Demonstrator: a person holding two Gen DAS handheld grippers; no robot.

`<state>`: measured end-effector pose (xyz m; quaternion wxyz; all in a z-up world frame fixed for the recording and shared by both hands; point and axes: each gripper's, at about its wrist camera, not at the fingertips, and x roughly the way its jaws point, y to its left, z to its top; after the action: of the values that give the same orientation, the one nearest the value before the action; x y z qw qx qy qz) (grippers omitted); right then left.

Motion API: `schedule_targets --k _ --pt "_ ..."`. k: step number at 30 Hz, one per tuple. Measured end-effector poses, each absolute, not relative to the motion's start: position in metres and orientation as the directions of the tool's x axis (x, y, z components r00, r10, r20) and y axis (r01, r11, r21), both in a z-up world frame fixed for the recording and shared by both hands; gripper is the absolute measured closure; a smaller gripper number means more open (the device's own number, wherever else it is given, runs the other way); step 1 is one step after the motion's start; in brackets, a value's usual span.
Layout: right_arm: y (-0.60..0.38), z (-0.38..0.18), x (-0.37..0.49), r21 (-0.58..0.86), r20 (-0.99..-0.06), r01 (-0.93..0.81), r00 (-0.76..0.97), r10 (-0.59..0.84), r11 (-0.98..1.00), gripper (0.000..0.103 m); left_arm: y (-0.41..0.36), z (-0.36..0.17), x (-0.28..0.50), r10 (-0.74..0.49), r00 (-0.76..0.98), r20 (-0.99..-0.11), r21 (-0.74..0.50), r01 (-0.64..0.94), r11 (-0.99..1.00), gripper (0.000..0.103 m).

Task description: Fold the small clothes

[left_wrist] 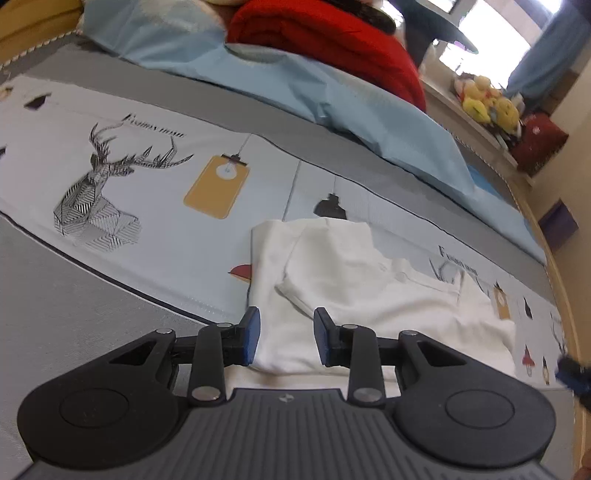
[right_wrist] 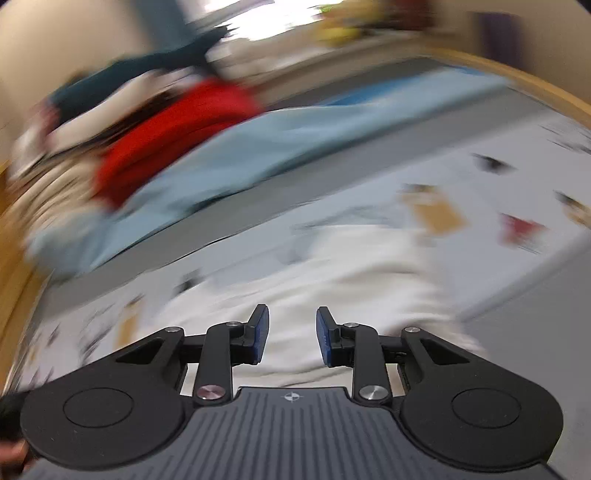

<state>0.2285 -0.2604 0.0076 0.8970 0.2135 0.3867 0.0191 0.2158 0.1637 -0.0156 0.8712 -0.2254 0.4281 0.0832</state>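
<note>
- White shirt flat on printed sheet, partly folded, one flap laid over the body, collar end toward right of view.
- Left gripper low over near edge of shirt, blue pads spread wide, nothing between them, white cloth showing in the gap.
- Right gripper also over shirt, pads parted wide, holding nothing; contact with cloth not clear.
- Right wrist view heavily motion-blurred, shirt edges smeared, fold detail unreadable there.
- Beyond shirt: grey band of sheet, then light blue quilt, red blanket piled on quilt.
- Left of shirt: deer print and yellow lamp print on sheet.
- Far right beyond shirt: plush toys on a ledge, well apart from shirt.
- Blue tip of right gripper at right edge of left view, just beside shirt.
</note>
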Motion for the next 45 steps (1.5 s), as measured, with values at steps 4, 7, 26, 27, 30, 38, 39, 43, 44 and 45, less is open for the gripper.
schedule_targets --k 4,7,26,27,30,38,39,43,44,45 --pt "-0.297 -0.008 0.237 0.446 -0.691 0.268 0.710 0.138 0.854 0.072 0.169 -0.043 0.232 -0.084 0.644 -0.761 -0.393 -0.354 0.849 0.070" --pt "-0.312 -0.021 0.245 0.476 -0.705 0.361 0.702 0.103 0.802 0.072 0.166 -0.062 0.252 -0.105 0.644 -0.758 -0.427 -0.368 0.826 0.070" --pt "-0.313 -0.071 0.270 0.586 -0.753 0.453 0.610 0.246 0.672 0.069 0.153 -0.037 0.270 -0.079 0.649 -0.757 -0.383 -0.342 0.858 0.096" --pt "-0.310 -0.077 0.271 0.590 -0.758 0.465 0.602 0.253 0.660 0.069 0.152 -0.027 0.264 -0.078 0.655 -0.751 -0.380 -0.334 0.863 0.096" --pt "-0.306 -0.094 0.275 0.607 -0.769 0.509 0.572 0.288 0.610 0.067 0.152 -0.021 0.254 -0.064 0.606 -0.793 -0.320 -0.325 0.890 0.092" --pt "-0.303 -0.109 0.274 0.615 -0.768 0.549 0.581 0.271 0.565 0.098 0.180 -0.032 0.247 0.009 0.522 -0.853 -0.234 -0.398 0.887 0.080" --pt "-0.304 -0.104 0.274 0.618 -0.759 0.529 0.595 0.265 0.582 0.099 0.179 -0.030 0.248 -0.009 0.535 -0.845 -0.254 -0.385 0.887 0.079" --pt "-0.318 -0.084 0.264 0.578 -0.759 0.541 0.631 0.160 0.611 0.100 0.160 -0.026 0.255 -0.049 0.546 -0.836 -0.263 -0.320 0.910 0.079" --pt "-0.322 -0.083 0.262 0.552 -0.775 0.559 0.618 0.133 0.619 0.100 0.154 -0.026 0.258 -0.061 0.544 -0.837 -0.258 -0.293 0.921 0.079" --pt "-0.326 -0.084 0.261 0.520 -0.800 0.583 0.589 0.115 0.625 0.100 0.147 -0.027 0.263 -0.071 0.540 -0.839 -0.251 -0.268 0.930 0.079"
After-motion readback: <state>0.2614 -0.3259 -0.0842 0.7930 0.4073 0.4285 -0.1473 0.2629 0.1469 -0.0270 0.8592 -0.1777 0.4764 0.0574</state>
